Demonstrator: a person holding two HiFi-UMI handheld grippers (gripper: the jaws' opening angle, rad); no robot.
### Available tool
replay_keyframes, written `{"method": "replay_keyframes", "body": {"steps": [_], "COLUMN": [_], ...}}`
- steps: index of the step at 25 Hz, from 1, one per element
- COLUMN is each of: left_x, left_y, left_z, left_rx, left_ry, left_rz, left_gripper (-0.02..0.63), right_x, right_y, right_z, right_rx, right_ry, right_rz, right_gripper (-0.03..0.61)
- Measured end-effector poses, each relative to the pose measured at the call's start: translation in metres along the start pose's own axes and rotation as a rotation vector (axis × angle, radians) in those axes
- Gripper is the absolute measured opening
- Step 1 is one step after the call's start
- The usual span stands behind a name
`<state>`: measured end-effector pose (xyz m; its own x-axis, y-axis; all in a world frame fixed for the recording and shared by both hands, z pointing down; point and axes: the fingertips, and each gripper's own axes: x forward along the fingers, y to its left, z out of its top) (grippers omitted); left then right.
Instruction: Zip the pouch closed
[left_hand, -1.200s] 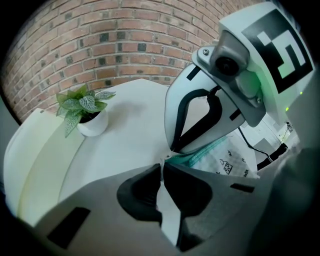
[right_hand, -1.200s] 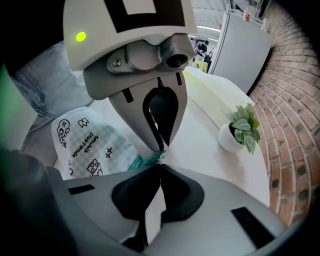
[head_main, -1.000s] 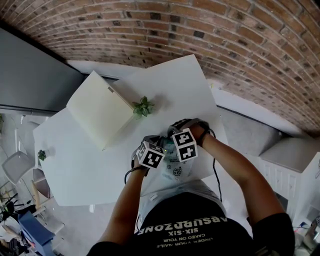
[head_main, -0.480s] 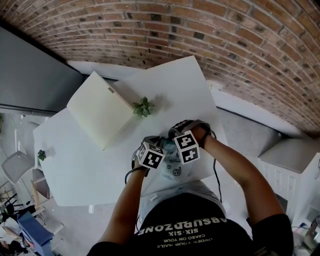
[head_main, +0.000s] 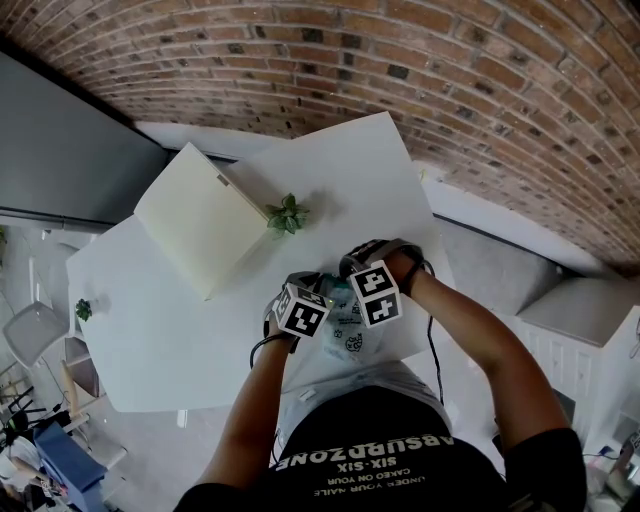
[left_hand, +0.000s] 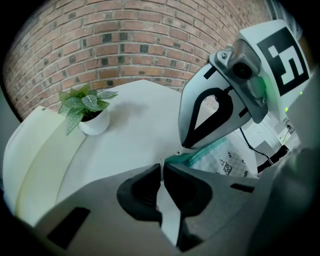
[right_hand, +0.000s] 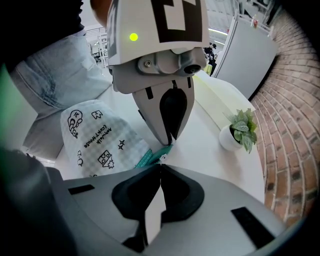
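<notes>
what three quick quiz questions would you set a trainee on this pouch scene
1. True or false: the plant on the table stands in a white pot.
2. The pouch has a zipper of which colour? A red, B teal, C black.
3. Which lies nearer the plant, the cream book or the pouch?
Key: 1 true; 2 B; 3 the cream book.

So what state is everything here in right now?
pouch: flat on the table; zip open or closed, cannot tell
left gripper: shut on the pouch at its teal zip end
right gripper: shut, tips at that same end
potted plant: upright
cream book: closed, lying flat
</notes>
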<state>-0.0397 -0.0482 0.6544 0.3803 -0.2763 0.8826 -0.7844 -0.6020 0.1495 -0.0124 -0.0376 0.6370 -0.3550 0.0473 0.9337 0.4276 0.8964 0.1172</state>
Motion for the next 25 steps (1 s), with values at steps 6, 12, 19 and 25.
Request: {"method": "replay_keyframes", "body": {"steps": [6,12,19,25], "left_x": [-0.001,0.0,0.0,0.0], "left_y": [0.0,0.0,0.0,0.0], "left_z": [0.0,0.0,0.0,0.0], "left_rx": [-0.008,-0.027,-0.026,-0.026], "left_ry": [-0.002,0.001,0.004,0.005], "left_rz": [-0.004,-0.008,-0.005,-0.004], "left_gripper": [0.025,0.025,0.025,0.025], "right_x": [-0.002,-0.004,-0.006,-0.008], "right_y": [0.001,0.004,0.008,0.011], "right_z": [0.001,-0.002,-0.005,-0.006], "right_rx": [-0.016,-0.015,-0.001,0.01], "right_ry": [0.017,0.027,0.035,0.039], "right_rz": [-0.006,0.016,0.036,0.059], "right_gripper": [0.002,0.002,0.001,0.0]}}
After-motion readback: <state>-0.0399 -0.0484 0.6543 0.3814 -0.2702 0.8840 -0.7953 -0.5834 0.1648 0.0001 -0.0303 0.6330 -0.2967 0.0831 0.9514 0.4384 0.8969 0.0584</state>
